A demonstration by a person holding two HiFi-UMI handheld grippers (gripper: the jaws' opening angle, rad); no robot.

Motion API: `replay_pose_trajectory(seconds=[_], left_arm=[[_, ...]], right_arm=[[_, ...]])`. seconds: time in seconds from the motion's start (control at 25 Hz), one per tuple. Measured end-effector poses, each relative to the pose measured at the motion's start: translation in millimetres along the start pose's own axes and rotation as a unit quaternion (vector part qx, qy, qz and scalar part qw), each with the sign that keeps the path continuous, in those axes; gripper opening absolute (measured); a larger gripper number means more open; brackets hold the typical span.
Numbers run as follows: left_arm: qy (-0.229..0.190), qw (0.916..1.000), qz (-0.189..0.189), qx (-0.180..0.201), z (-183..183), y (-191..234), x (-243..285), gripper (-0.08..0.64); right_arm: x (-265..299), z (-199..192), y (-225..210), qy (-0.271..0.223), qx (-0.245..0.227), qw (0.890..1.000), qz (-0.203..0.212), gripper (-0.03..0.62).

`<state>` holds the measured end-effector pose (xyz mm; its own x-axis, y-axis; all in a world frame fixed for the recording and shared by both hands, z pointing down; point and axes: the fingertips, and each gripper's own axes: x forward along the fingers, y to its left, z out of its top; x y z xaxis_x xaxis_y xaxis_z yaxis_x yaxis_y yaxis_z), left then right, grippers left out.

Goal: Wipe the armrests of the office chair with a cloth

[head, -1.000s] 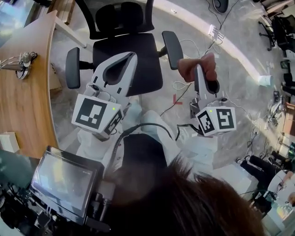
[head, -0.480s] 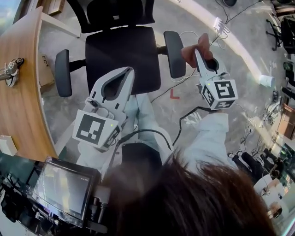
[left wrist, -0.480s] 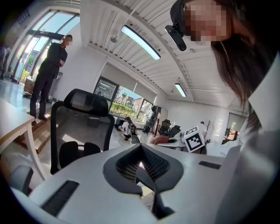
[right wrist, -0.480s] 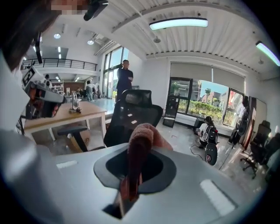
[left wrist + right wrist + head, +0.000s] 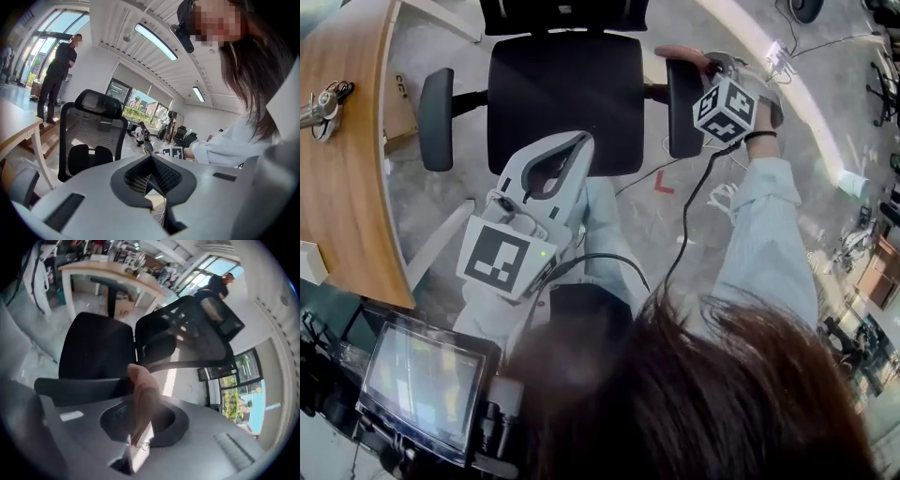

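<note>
Black office chair [image 5: 565,103] dead ahead, facing this way. Flat padded seat, see-through mesh back, two oblong matte armrest pads with rounded ends. Pale glossy stone-look floor [image 5: 741,216] underneath, thin cables trailing over it. Curved wooden bench [image 5: 347,169] off to the left, smooth light grain.

Right arm reached well forward, light sleeve stretched out, hand [image 5: 762,108] wrapped round the handle just past the marker cube [image 5: 727,106]. Right claw [image 5: 703,64] angled across the far end of the right-side armrest [image 5: 683,108] and clamped tight on a small pinkish-brown cloth [image 5: 675,53]. Soft, bunched-up thing, poking out past the tips as a rounded lump in the right gripper view, dark pad right below it. Sitting on top of that pad's far end by the look of it, though hard to swear to actual contact.

Left claw [image 5: 579,141] held lower and closer to the body, tilted up toward the front edge of the seat. Smooth white plastic shell, ribbed black pads inside, teardrop-shaped opening behind the tips. Tips pressed together, nothing between them. Left-side armrest [image 5: 436,119] well apart from both claws.
</note>
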<state>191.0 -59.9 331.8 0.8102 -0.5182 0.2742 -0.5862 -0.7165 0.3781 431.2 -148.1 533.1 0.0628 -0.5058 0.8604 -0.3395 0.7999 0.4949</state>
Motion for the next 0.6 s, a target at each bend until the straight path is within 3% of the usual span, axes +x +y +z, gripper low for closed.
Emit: replay_pose_trajectory(seconds=[0.08,0.2,0.4,0.6], left_arm=[[0.006,1.0000,0.003,-0.001,-3.0,2.2,-3.3,0.003],[0.003,0.9999,0.009,-0.006,-0.2,5.8,-5.0,0.003],[-0.008,0.9995,0.023,-0.021,-7.2,22.4,-10.9,0.003],[0.000,0.9996,0.015,-0.024,-10.0,12.7,-9.0,0.003]], right_arm=[[19.9,-0.5,21.0,0.037,-0.068,0.996,0.041,0.023],[30.3,-4.4,47.7,0.063,-0.102,0.989,0.084,0.023],[34.1,-4.4,78.6,0.070,-0.094,0.984,0.132,0.023],[20.4,-10.3,96.5,0.060,-0.047,0.983,0.170,0.023]])
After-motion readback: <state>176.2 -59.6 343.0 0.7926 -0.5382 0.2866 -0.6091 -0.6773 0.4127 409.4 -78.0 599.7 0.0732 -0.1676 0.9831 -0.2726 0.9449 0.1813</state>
